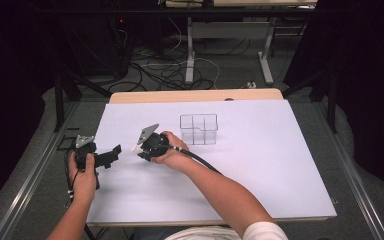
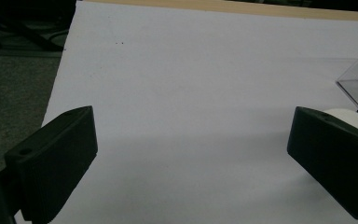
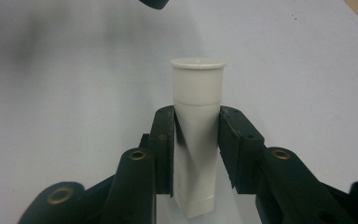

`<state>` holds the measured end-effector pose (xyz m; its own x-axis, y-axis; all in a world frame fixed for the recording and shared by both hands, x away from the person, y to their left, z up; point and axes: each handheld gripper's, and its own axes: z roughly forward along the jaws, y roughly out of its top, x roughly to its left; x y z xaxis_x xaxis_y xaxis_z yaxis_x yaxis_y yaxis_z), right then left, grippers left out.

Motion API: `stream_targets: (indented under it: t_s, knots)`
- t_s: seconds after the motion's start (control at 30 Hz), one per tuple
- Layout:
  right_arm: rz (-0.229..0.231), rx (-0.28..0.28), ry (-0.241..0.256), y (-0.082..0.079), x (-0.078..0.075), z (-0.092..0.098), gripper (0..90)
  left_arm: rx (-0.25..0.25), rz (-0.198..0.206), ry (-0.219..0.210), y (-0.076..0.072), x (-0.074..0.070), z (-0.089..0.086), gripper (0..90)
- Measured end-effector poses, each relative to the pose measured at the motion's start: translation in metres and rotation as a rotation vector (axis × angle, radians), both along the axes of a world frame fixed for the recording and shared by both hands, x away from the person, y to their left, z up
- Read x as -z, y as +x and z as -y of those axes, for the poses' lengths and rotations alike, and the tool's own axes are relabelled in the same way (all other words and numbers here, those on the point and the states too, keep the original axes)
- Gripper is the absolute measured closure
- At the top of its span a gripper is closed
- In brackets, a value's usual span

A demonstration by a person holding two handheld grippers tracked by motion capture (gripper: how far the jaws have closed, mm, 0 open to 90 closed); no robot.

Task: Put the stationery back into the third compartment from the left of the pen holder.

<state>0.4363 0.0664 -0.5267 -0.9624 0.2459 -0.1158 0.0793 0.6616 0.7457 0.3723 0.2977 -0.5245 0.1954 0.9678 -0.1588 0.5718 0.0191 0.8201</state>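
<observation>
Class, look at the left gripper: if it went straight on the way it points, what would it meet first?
Probably the white tube held by the right gripper, just ahead of the open left gripper; depth is uncertain.

A lab recording station

White-covered worktop (image 1: 260, 165) boxed in by black curtains (image 1: 365, 75), with loose cables (image 1: 165, 70) across the grey floor and metal frame legs (image 1: 190, 50) behind.
</observation>
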Motion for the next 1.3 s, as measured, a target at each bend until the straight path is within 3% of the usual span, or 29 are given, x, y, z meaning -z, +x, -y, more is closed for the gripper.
stream_targets:
  t_s: [0.2, 0.3, 0.57, 0.87, 1.1, 1.3]
  knots:
    - [0.008, 0.041, 0.055, -0.004, 0.002, 0.011, 67.3, 0.008, 0.000, 0.006, 0.000, 0.000, 0.003, 1.6]
    - [0.017, 0.058, 0.104, -0.006, 0.004, 0.018, 67.3, 0.013, -0.004, 0.011, 0.001, 0.001, 0.004, 1.6]
    - [-0.017, 0.158, 0.276, -0.007, 0.004, 0.029, 67.4, 0.019, -0.006, 0.024, 0.001, 0.002, 0.006, 1.6]
    - [-0.022, 0.196, 0.388, -0.008, -0.005, 0.030, 67.4, 0.020, -0.009, 0.023, 0.002, 0.003, 0.006, 1.6]
    - [-0.011, 0.221, 0.431, -0.006, -0.013, 0.035, 67.3, 0.023, -0.009, 0.026, 0.002, 0.003, 0.007, 1.6]
    - [0.009, 0.247, 0.440, -0.005, -0.025, 0.043, 67.4, 0.026, -0.010, 0.029, 0.002, 0.003, 0.007, 1.6]
